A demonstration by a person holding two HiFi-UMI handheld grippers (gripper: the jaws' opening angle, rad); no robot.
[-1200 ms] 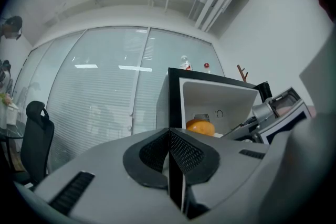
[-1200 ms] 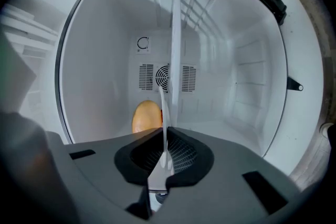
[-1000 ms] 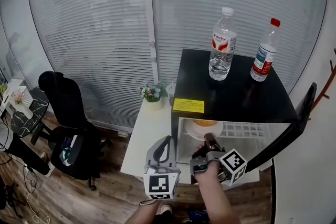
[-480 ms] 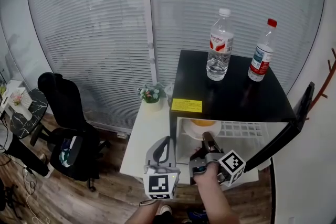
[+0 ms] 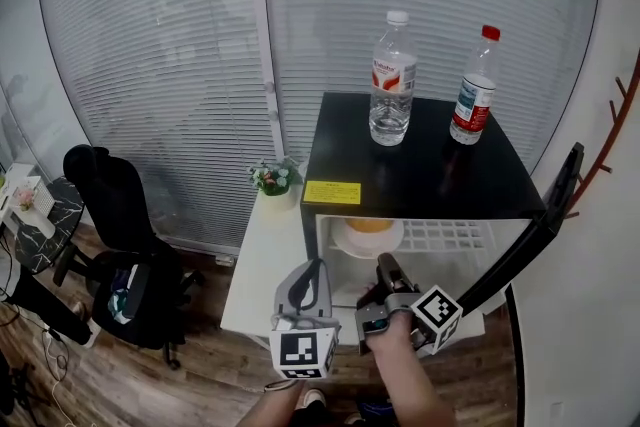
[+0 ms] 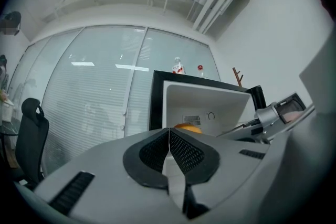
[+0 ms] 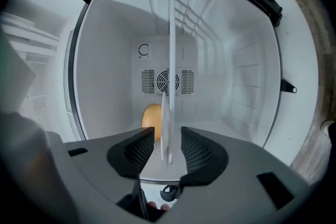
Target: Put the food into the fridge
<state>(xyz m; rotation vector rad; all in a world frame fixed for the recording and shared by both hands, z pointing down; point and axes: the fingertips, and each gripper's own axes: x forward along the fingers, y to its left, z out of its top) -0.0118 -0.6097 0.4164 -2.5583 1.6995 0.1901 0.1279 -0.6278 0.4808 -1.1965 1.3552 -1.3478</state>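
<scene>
Right hand-held gripper [image 7: 168, 145] at fridge [image 5: 430, 180], jaws opening around plate [image 7: 167, 123]

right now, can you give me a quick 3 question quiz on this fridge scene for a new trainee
1. Multiple choice: what stands on top of the black mini fridge?
A) a potted plant
B) two clear plastic water bottles
C) a cardboard box
2. True or false: the left gripper has its jaws wide apart.
3. Fill in: the round white plate of orange food sits inside the ____.

Key
1. B.
2. False: its jaws are shut together with nothing between them.
3. Fridge. The right gripper is opening its jaws, with the plate's rim between them.
</scene>
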